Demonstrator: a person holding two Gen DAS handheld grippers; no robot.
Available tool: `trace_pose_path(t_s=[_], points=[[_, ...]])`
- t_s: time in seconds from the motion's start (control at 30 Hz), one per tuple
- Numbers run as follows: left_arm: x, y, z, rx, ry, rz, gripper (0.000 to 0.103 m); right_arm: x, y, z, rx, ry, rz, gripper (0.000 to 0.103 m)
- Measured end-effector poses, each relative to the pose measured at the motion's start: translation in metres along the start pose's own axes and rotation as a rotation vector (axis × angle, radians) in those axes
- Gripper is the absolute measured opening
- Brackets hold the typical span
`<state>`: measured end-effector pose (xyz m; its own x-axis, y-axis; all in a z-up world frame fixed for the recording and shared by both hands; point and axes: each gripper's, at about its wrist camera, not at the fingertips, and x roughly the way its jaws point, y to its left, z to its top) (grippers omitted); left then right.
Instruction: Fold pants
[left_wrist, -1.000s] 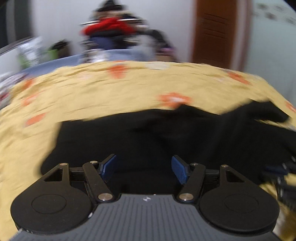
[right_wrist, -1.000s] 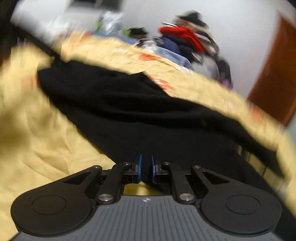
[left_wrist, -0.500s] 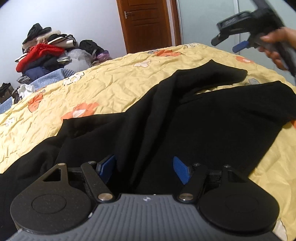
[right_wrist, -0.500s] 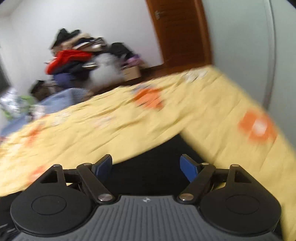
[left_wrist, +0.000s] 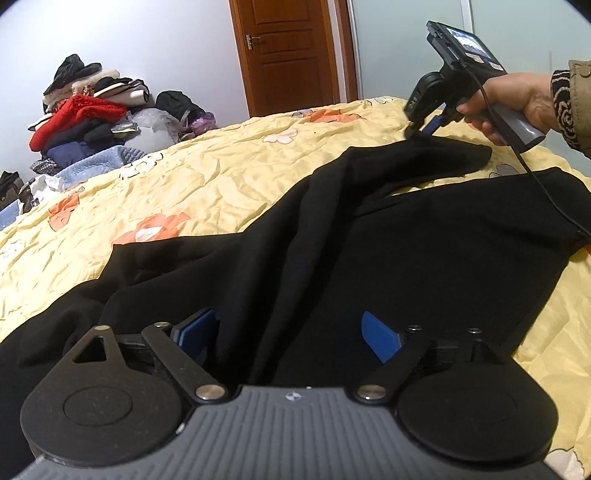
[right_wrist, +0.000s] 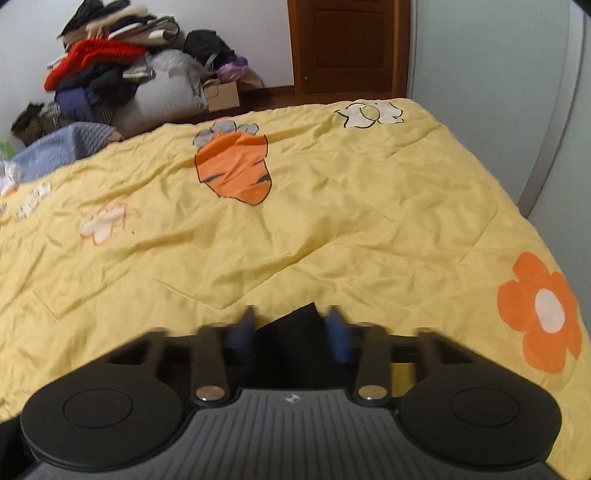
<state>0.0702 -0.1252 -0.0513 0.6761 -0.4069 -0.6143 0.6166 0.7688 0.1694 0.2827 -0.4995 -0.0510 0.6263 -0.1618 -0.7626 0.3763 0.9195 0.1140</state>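
Black pants (left_wrist: 406, 240) lie crumpled across a yellow flowered bedspread (left_wrist: 184, 184). My left gripper (left_wrist: 288, 334) hovers low over them, its jaws opening wide. A raised ridge of black cloth runs between its blue pads, which do not press on it. At the upper right a hand (left_wrist: 517, 99) holds my right gripper (left_wrist: 424, 129) down at the end of one pant leg. In the right wrist view that gripper (right_wrist: 291, 330) is blurred and its jaws are closing. A black corner of the pants (right_wrist: 295, 317) pokes up between its fingers, and a gap still shows.
A heap of clothes (left_wrist: 85, 114) is piled against the far wall, left of a brown wooden door (left_wrist: 288, 55). The bedspread (right_wrist: 332, 221) stretches bare ahead of the right gripper. Its right edge (right_wrist: 517, 206) drops off beside a pale wall. A cable (left_wrist: 535, 177) trails over the pants.
The right gripper came down from the air onto the pant leg end, and its jaws narrowed from wide apart. The left gripper's jaws spread wider; its view has settled over the pants.
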Motion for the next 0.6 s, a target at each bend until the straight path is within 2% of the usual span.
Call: trace_pose_path(t_s=[0.03,0.07,0.17,0.27,0.37,0.43,0.5,0.53,0.6], points=[[0.0,-0.001,-0.001,0.004,-0.003,0.004,0.093,-0.001,-0.002,0.0,-0.009,-0.013,0.002,0.013],[0.0,-0.001,-0.001,0.007,-0.005,0.009,0.093,-0.006,-0.004,-0.001,-0.007,-0.028,0.014,0.009],[-0.001,-0.002,-0.001,0.008,-0.007,0.012,0.093,-0.032,-0.017,-0.006,0.023,-0.11,0.046,0.003],[-0.001,-0.002,0.001,-0.003,0.001,0.013,0.093,-0.065,-0.028,-0.012,0.034,-0.206,0.069,0.003],[-0.005,-0.001,0.002,-0.006,0.008,0.0,0.093,-0.106,-0.046,-0.024,0.076,-0.307,0.161,0.003],[-0.006,-0.002,0.002,-0.003,0.008,-0.002,0.093,-0.117,-0.055,-0.029,0.082,-0.284,0.167,0.004],[-0.004,-0.003,0.003,-0.007,0.017,-0.005,0.092,-0.111,-0.062,-0.027,0.112,-0.224,0.166,0.008],[-0.004,-0.004,0.004,-0.01,0.021,-0.006,0.092,-0.103,-0.064,-0.024,0.139,-0.181,0.163,0.011],[-0.005,-0.005,0.004,-0.015,0.021,-0.008,0.093,-0.081,-0.061,-0.016,0.161,-0.109,0.172,0.025]])
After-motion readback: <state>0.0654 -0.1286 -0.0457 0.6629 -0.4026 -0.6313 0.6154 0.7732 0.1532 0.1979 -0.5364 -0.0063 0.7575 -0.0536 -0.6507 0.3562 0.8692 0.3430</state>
